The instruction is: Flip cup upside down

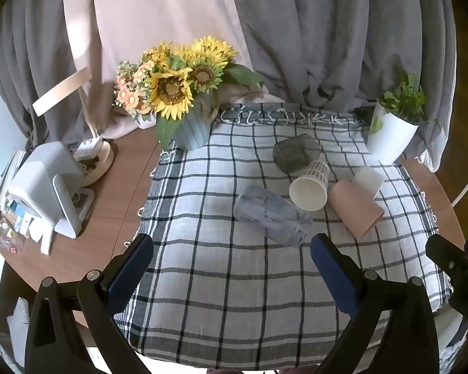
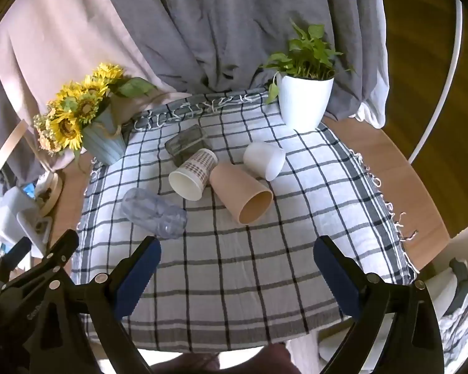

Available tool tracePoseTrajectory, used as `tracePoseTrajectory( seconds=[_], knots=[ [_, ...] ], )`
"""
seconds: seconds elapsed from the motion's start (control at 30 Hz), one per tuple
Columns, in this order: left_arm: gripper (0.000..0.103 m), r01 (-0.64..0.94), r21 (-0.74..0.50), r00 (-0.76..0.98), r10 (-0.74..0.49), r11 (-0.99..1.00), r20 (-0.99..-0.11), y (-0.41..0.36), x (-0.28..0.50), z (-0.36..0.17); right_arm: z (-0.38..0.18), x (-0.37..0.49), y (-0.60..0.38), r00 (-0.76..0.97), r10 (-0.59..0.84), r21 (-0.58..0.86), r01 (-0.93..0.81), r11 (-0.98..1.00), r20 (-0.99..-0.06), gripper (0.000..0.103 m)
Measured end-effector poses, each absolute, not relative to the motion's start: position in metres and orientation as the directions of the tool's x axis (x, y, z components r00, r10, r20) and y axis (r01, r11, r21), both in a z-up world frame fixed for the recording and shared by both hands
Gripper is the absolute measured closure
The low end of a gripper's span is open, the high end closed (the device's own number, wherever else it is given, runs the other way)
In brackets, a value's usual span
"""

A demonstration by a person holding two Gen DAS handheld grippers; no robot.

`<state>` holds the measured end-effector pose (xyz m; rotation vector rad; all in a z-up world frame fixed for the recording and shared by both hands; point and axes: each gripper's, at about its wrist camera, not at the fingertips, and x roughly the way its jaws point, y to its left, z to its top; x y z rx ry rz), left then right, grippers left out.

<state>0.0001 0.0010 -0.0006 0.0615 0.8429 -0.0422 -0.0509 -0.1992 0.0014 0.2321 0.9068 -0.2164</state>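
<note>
Paper cup (image 2: 192,175) on side, brown check print, no legible text.

No text I can read from here, faint embossed lettering on the black body of the left tool (image 2: 31,280) too small to make out, cups and pots unlabelled

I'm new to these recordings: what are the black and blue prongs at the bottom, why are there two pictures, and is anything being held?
No robot here: a person carries two tools, each with its own fisheye camera. The prongs are the left hand-held gripper and the right hand-held gripper, both open and empty. On the checked cloth five cups lie on their sides: a clear plastic cup, a patterned paper cup, a tan cup, a white cup and a dark glass.
</note>
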Motion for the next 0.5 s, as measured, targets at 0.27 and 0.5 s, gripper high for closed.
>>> tracePoseTrajectory(
  seconds=[0.27,0.5],
  knots=[
    [0.001,0.056,0.039,0.648,-0.007,0.998,-0.762,0.004,-0.003,-0.006,0.0,-0.05,-0.196,0.597,-0.087,0.106,0.281,0.954,-0.797,0.004],
    [0.001,0.054,0.035,0.647,-0.009,0.998,-0.763,0.004,-0.002,-0.005,0.001,-0.051,-0.191,0.6,-0.081,0.111,0.276,0.955,-0.796,0.004]
  ],
)
